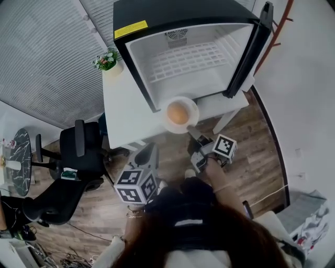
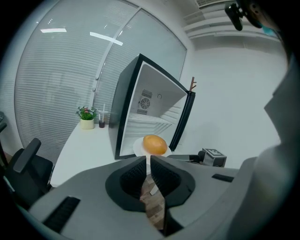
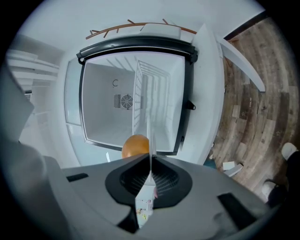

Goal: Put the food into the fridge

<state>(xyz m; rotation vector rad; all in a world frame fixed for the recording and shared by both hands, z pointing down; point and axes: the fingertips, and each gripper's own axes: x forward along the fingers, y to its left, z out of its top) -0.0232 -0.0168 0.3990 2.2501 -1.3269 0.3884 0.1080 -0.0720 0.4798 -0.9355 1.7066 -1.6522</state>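
right gripper (image 1: 191, 129) held the plate (image 1: 166, 121) of orange food (image 1: 178, 112) by its rim, just before the open fridge (image 1: 188, 57) on the table (image 1: 123, 104); left gripper (image 1: 151, 149) sat lower, apart.

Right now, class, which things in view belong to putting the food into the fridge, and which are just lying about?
Job: round orange-brown food; white round plate under it; open black mini fridge with white inside; right tongs, shut on the plate's rim.
Lying about: small green potted plant on the white table; black office chair; left tongs, shut and empty.
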